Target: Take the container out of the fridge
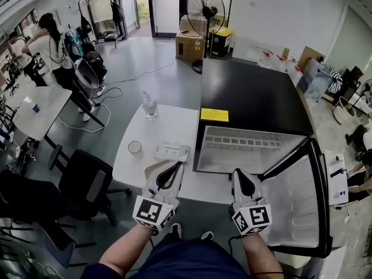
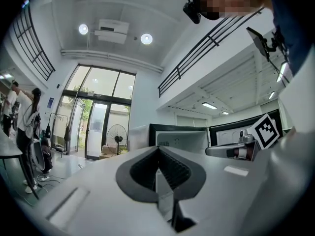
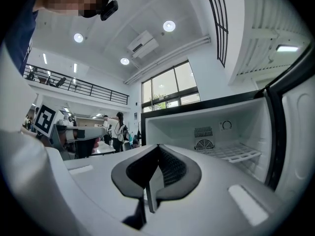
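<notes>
Left tool [image 1: 176, 165]: jaws pressed together, nothing pinched; off the fridge's front left corner.
Right tool [image 1: 239, 172]: jaws pressed together, nothing pinched; before the fridge's open front.
Container [image 1: 172, 151]: flat clear pack on the counter, just left of the fridge.
Fridge [image 1: 256, 97]: black top, door [image 1: 302, 205] swung open, wire shelf [image 1: 250, 139] inside.
Counter [image 1: 174, 124]: white, against the fridge's left side; cup [image 1: 135, 147] and bottle [image 1: 150, 106] farther left.

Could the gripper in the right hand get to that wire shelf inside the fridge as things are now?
Probably yes: the fridge door stands wide open and nothing shows between the right gripper and the wire shelf, though its jaws are shut.
</notes>
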